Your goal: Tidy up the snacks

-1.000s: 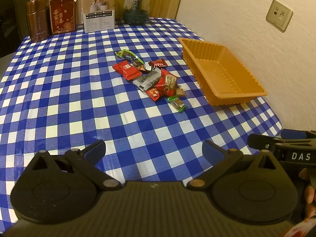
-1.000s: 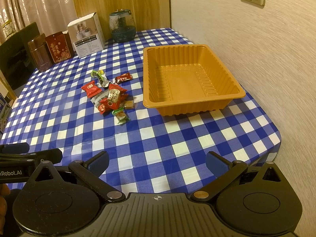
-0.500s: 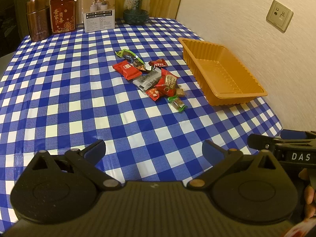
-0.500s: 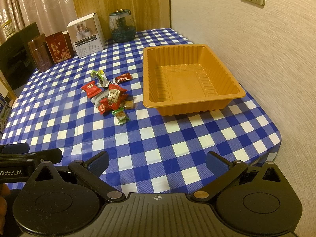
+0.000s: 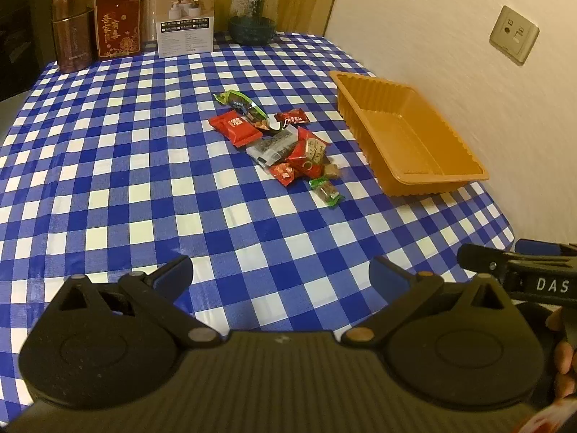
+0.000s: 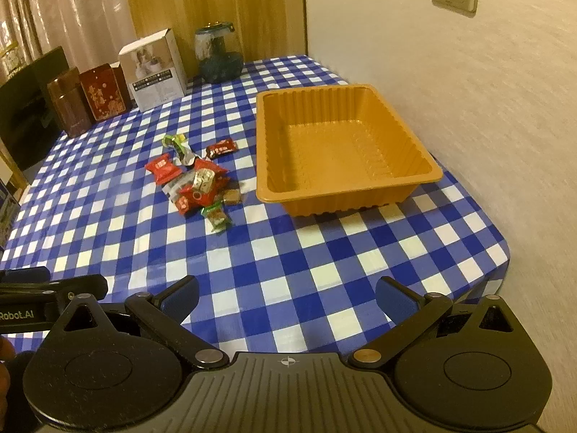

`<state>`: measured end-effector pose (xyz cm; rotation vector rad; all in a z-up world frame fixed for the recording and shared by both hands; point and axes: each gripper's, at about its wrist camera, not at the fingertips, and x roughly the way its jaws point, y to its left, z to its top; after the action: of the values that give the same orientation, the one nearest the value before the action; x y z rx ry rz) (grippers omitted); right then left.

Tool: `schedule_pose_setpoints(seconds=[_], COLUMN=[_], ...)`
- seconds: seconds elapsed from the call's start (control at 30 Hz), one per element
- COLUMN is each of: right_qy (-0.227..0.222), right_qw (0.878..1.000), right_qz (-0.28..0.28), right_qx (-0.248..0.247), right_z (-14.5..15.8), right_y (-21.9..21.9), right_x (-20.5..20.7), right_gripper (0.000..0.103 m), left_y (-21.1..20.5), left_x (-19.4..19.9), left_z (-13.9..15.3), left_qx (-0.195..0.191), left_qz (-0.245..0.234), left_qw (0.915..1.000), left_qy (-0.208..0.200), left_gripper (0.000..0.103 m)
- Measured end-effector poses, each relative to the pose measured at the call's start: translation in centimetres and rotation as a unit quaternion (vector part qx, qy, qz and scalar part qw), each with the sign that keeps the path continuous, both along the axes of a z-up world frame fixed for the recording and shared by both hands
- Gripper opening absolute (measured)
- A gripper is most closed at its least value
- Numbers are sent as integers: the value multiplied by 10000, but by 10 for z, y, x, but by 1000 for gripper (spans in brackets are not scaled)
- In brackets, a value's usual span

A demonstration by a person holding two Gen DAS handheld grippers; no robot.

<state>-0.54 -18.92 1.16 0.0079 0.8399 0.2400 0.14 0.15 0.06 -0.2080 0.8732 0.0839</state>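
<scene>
Nothing has moved: my left gripper [image 5: 281,274] and right gripper [image 6: 286,294] stay spread wide and empty, the wrapped snacks [image 6: 196,180] unsorted beside the orange tray [image 6: 414,148].

We cannot read the print on the snack wrappers [image 5: 285,144]. The hand [image 5: 564,364] is cut off at the frame edge. Jar [image 6: 218,56] contents remain indistinct.

Left tongs [image 5: 281,274] and right tongs [image 6: 287,294], matte black ribbed housings, blue pads, brass pivot pins, white lettering
</scene>
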Motion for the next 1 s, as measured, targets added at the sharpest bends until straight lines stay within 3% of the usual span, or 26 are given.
schedule_pose_setpoints(seconds=[0.23, 0.53, 0.57, 0.63, 0.8, 1.0], right_qy=[-118, -147, -150, -143, -222, -283], right_qw=[9995, 9974, 9972, 9967, 9963, 9962], right_qz=[59, 377, 405, 481, 604, 727], right_qx=[276, 596, 610, 639, 573, 396], right_z=[5, -16, -20, -29, -51, -76], right_y=[3, 31, 34, 43, 60, 79], right_x=[5, 26, 29, 36, 54, 81], right_gripper=[103, 102, 100, 81, 70, 54], left_y=[12, 43, 47, 53, 71, 86], left_x=[13, 49, 54, 61, 83, 106], left_z=[12, 22, 20, 15, -5, -27], left_qx=[8, 81, 59, 65, 192, 154], left_qz=[51, 62, 45, 33, 23, -207], left_qw=[9999, 9992, 9992, 9989, 9977, 9977], left_qy=[-136, -382, -387, -456, -657, -627], left_gripper=[103, 103, 103, 103, 103, 103])
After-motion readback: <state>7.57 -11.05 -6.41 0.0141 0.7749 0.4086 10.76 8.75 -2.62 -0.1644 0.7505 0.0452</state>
